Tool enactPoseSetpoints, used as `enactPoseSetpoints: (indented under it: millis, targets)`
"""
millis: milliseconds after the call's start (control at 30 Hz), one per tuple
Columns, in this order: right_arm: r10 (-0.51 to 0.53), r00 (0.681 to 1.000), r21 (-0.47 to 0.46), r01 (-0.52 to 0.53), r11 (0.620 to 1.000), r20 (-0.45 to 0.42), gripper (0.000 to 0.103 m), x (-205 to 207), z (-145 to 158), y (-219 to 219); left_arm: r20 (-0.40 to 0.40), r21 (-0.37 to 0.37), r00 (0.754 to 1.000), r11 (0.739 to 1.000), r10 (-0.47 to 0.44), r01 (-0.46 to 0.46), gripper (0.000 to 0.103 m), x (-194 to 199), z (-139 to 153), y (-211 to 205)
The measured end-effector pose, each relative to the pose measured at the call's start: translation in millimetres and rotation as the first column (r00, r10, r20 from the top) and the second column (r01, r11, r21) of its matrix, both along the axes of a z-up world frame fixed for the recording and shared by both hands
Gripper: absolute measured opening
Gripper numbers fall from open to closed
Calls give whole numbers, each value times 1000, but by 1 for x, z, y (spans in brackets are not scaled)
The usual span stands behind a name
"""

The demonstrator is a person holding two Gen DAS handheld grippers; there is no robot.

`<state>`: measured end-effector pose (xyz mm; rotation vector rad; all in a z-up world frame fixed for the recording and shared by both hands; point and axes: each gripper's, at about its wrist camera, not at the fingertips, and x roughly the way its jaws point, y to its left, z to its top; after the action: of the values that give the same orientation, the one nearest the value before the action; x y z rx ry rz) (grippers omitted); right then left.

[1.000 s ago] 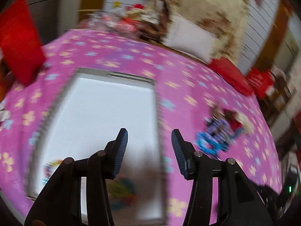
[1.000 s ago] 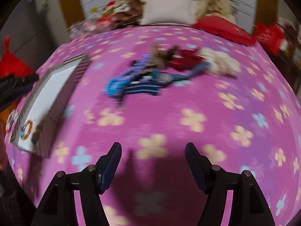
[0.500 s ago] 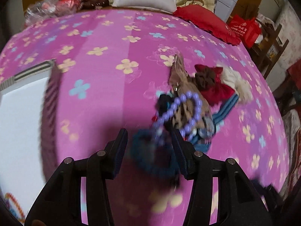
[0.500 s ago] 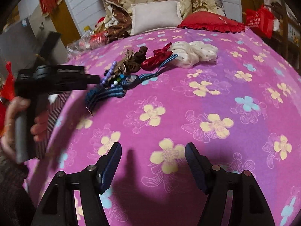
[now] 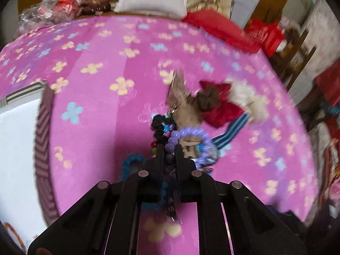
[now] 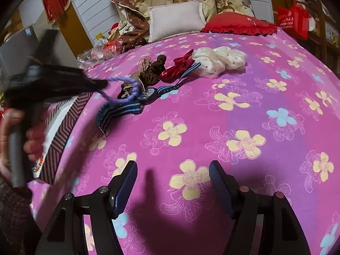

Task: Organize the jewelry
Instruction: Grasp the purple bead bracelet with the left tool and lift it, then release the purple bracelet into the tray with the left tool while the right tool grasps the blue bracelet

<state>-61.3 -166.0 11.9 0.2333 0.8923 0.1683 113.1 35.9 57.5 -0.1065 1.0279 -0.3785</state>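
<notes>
We've got the left gripper clamped on the purple bead bracelet; its jaws are nearly together w/ beads pinched between them. In the right wrist view the bracelet hangs off that gripper's tip, its loop trailing toward the pile on the pink bedspread.

The right gripper is wide open, holding nothing, low over bare bedspread near the front.

Room to move: lots of free bedspread to the right of the pile and in front of the right gripper. On the left, the striped box sits close to the pile; its edge runs along the left of the left wrist view, white interior beyond it. The blue striped band lies just beside the box, touching the watch. Behind them: brown scrunchie, red bow, white scrunchie, packed together. The far bed edge is lined w/ a white pillow and red cushion.

Vs 0.5 s ago: the left jaws were apart w/ the bracelet lying ahead on the pile; now they're closed on it. The right gripper hasn't shifted and is as wide as before. The left wrist view is blurred, so we can't tell if the bracelet is fully clear of the pile.
</notes>
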Motion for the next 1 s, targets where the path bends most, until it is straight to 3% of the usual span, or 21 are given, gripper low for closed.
enactPoseSetpoints:
  millis: [167, 333, 600, 700, 833, 1000]
  targets:
    - [7, 1000, -70, -8, 997, -6, 70, 1, -1, 10, 84, -99, 996, 995, 29, -21, 8, -38, 36, 38]
    - [49, 998, -172, -56, 983, -42, 71, 11, -1, 31, 144, -114, 985, 990, 94, -78, 8, -58, 49, 82]
    - [118, 992, -118, -121, 986, -33, 71, 61, 31, 75, 114, -132, 972, 973, 204, -189, 8, -48, 28, 143]
    - [130, 991, -92, -132, 987, -29, 71, 83, 40, 94, 137, -137, 963, 967, 232, -213, 8, -50, 34, 161]
    - [235, 971, -115, -238, 965, -39, 71, 113, 45, 136, 172, -174, 950, 957, 260, -230, 8, -57, 46, 184]
    - [300, 943, -140, -319, 937, -145, 52, 139, 16, 174, 199, -170, 929, 945, 311, -280, 8, -62, 53, 208]
